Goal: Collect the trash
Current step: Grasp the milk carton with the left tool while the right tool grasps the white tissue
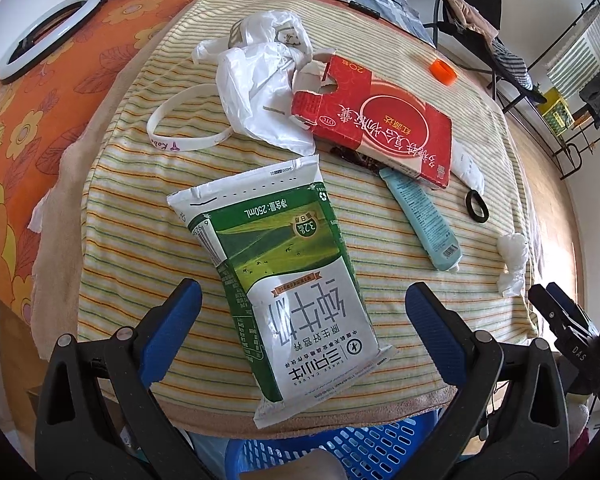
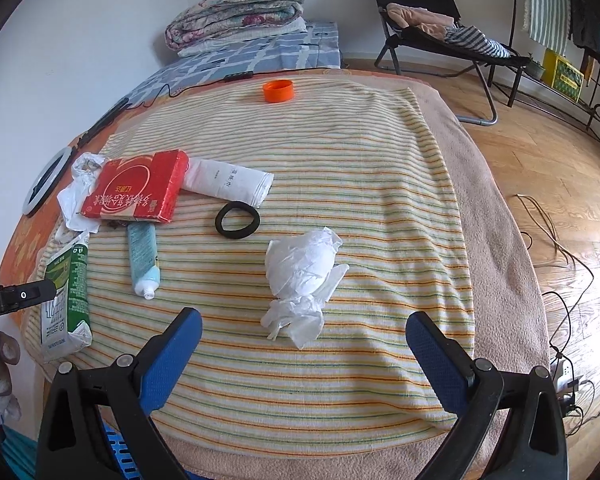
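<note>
Now the milk carton [image 1: 284,280] lies flat on the striped towel [image 1: 140,184], long axis running away from the left gripper [image 1: 303,322], its base between the spread jaws, overhanging a blue basket [image 1: 340,448], contents seemingly hidden. Right gripper [image 2: 304,350] gapes empty before the crumpled tissue [image 2: 302,276].

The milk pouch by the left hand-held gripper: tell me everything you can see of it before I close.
The milk pouch is a soft green-and-white pack printed with a meadow scene and 250mL. It looks slack and creased, likely emptied. It lies flat on the striped towel, its near end overhanging the edge above the blue basket. It sits between the open fingers of the left hand-held gripper, apparently untouched, apart from the other litter.
</note>
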